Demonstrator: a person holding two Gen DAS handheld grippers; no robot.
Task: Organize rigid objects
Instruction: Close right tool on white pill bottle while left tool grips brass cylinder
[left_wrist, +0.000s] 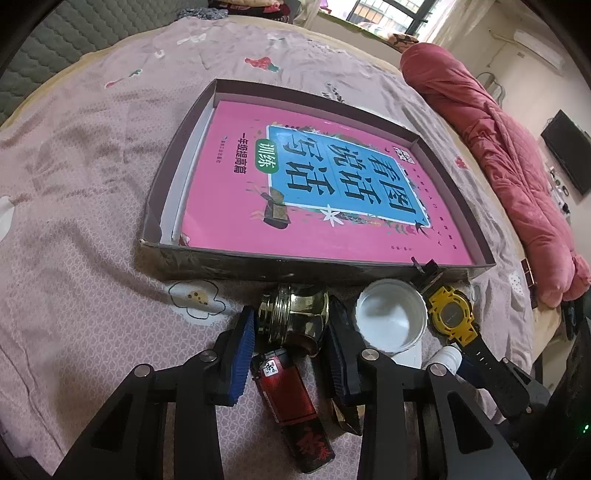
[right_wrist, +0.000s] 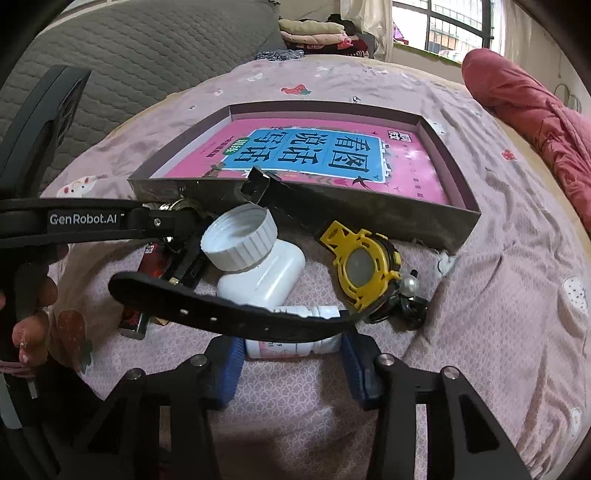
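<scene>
My left gripper (left_wrist: 291, 317) is shut on a shiny brass cup-shaped piece (left_wrist: 295, 306), with one blue pad on each of its sides, just in front of the tray. A red and black lighter (left_wrist: 291, 402) lies under the jaws. My right gripper (right_wrist: 291, 350) is shut on a small white bottle (right_wrist: 291, 349) with a pink label, its pads on the bottle's two ends. The black strap (right_wrist: 229, 317) of a yellow watch (right_wrist: 364, 266) crosses over that bottle. A white jar (right_wrist: 258, 266) lies open-mouthed beside it.
A shallow cardboard tray (left_wrist: 295, 264) holds a pink book (left_wrist: 295, 206) on the pink bedsheet. A black clip with a pearl (right_wrist: 410, 291) lies by the watch. A rolled red quilt (left_wrist: 498, 147) runs along the right. A hand (right_wrist: 29, 314) holds the left gripper's handle.
</scene>
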